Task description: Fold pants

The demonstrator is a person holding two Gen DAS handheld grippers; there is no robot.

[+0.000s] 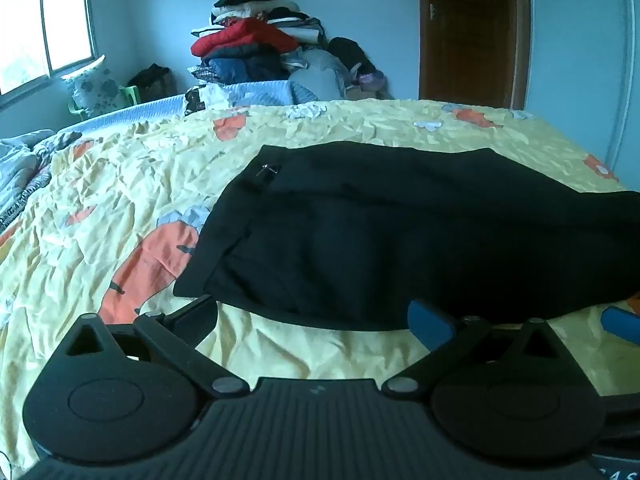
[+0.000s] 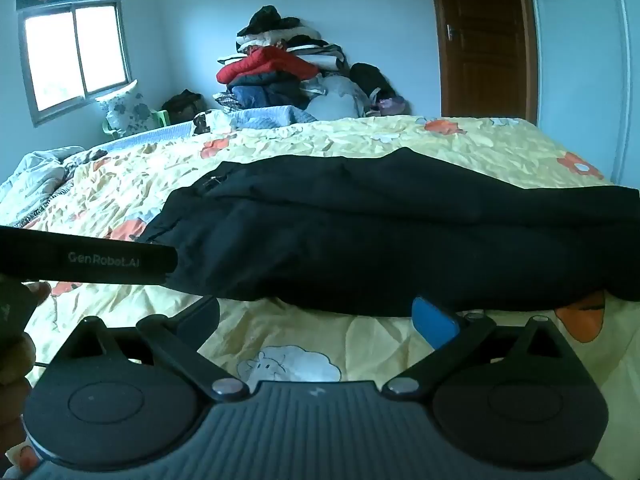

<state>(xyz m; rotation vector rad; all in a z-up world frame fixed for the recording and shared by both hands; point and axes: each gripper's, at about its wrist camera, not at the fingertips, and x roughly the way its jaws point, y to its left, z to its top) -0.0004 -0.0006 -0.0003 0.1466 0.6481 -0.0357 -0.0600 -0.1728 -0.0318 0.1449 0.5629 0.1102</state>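
Observation:
Black pants (image 1: 380,232) lie flat across the yellow flowered bedspread (image 1: 120,200), waist end with a small metal clasp to the left, legs running off to the right. My left gripper (image 1: 316,320) is open and empty, its fingertips just short of the pants' near edge. The pants also show in the right wrist view (image 2: 380,236). My right gripper (image 2: 320,320) is open and empty, close to the near edge of the legs. The left gripper's body (image 2: 88,260) shows at the left of that view.
The bed (image 2: 400,136) fills the foreground. A tall pile of clothes (image 1: 256,40) stands against the far wall. A brown door (image 1: 472,32) is at the back right, a window (image 1: 44,28) at the left, with a pillow on a green chair (image 1: 100,88).

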